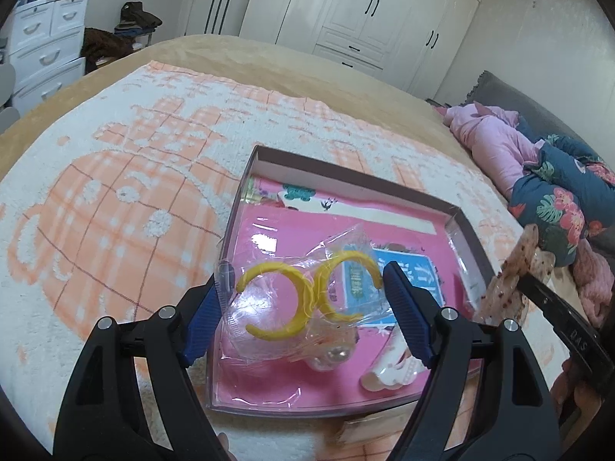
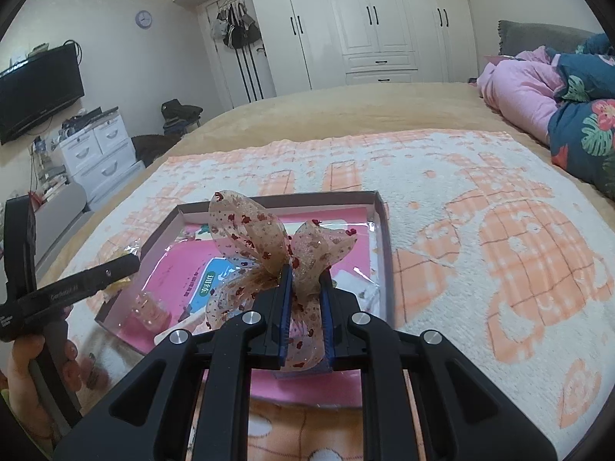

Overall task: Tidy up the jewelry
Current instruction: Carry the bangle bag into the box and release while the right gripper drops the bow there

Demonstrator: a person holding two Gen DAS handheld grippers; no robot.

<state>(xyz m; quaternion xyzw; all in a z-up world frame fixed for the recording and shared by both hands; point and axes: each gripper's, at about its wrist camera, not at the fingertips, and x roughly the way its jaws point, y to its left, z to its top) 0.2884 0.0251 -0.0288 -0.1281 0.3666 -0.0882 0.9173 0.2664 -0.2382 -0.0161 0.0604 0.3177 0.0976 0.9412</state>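
White wardrobe doors (image 2: 369, 19) line the far wall of the bedroom, and the bed (image 2: 346, 111) in front of them carries a cream and orange patterned blanket (image 2: 480, 207). On that blanket I have a shallow box (image 1: 467, 230) with a pink printed lining, lying flat.

My left hand-held gripper (image 1: 307, 299) hangs over the near part of the box, its blue pads spread wide with a clear plastic bag (image 1: 284, 319) between them. Inside the bag are two yellow open hoops (image 1: 303, 296); the left pad presses on the bag's edge and the right pad meets the end of one hoop, so I read this as a wide grip on the bag. A pearly bead (image 1: 330, 359) shows at the bag's lower end.

My right hand-held gripper (image 2: 305, 307) is pressed together on a sheer beige bow (image 2: 265, 242) speckled with red, pinching its knot so the loops stand up above the box. From the left wrist view the bow (image 1: 511, 280) sits at the box's right edge.

On the box floor lie a blue printed card (image 1: 365, 280) and a small pale piece (image 1: 388, 376).
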